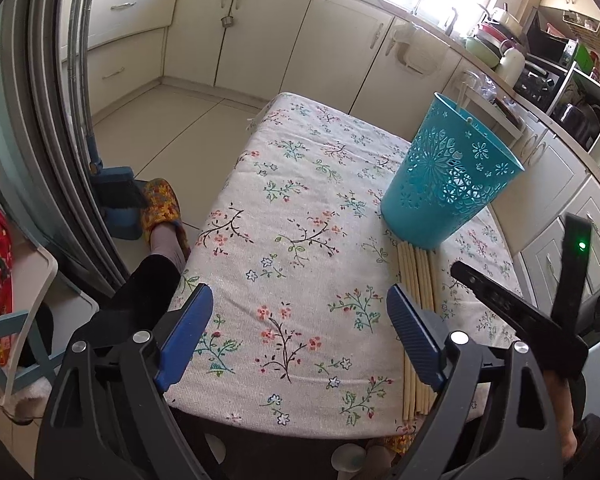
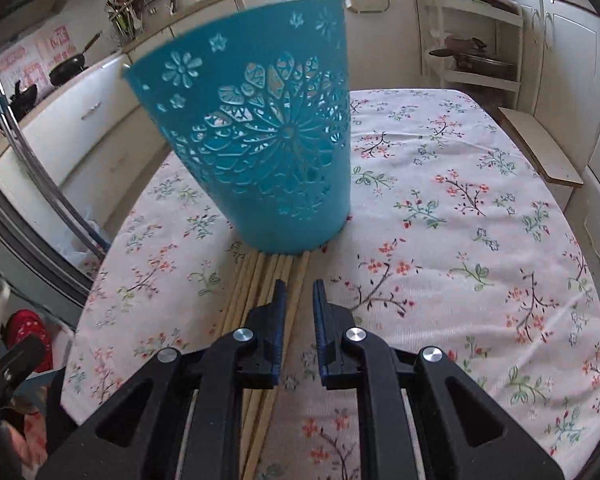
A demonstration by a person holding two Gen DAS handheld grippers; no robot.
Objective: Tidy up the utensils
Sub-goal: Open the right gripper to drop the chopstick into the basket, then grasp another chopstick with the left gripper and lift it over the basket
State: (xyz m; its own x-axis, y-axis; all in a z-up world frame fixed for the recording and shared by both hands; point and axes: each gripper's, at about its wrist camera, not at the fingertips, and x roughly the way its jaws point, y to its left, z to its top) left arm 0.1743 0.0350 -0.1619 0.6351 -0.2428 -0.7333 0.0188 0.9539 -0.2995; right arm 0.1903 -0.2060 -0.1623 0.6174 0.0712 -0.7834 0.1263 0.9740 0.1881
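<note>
Several wooden chopsticks (image 2: 260,280) lie flat in a bundle on the floral tablecloth (image 2: 460,240), long axes pointing at the turquoise cutout bucket (image 2: 260,140), far ends touching its base. Over them, near the bucket, the right gripper (image 2: 299,292) has a narrow gap between its fingers, pinching nothing. Beside the bundle, the left gripper (image 1: 300,300) is spread wide, empty.

The left gripper (image 1: 300,312) pointed steeply downward with its jaws spread wide and nothing between them. The right gripper (image 2: 300,300) also pointed downward; its jaws stood narrowly apart, a slim gap showing between the pads (image 2: 281,312).
</note>
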